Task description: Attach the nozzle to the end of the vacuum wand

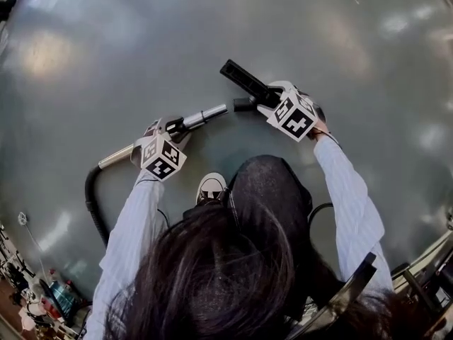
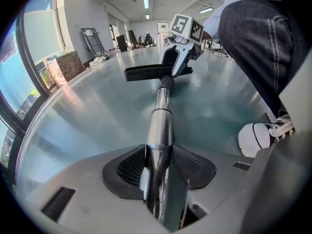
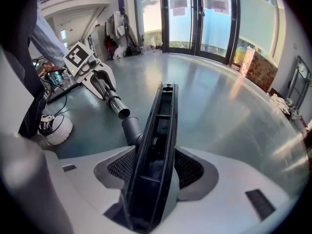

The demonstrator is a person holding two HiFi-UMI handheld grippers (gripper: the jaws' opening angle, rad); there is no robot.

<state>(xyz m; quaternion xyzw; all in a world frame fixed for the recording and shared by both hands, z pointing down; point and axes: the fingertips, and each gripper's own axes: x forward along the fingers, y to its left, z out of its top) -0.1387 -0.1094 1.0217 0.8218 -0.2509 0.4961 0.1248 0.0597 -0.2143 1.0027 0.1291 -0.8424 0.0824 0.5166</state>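
Nozzle (image 3: 163, 126), black, flat, clamped in right gripper (image 3: 152, 172), chrome wand (image 2: 162, 111) clamped in left gripper (image 2: 158, 172)

I can read no word, brand or number anywhere on my feeds. The only signs are the black-and-white square patterns on the left marker cube (image 1: 163, 158) and the right marker cube (image 1: 294, 117), and they are plain blocks, not letters or digits. In the right gripper view, pale sheets (image 3: 178, 3) hang high on the glass doors (image 3: 214, 18), and a cardboard box (image 3: 259, 65) by the window carries coloured print. Both are too small and blurred for me to make out. The white shoe (image 1: 211, 188) has dark marks on its toe that I cannot resolve into lettering.
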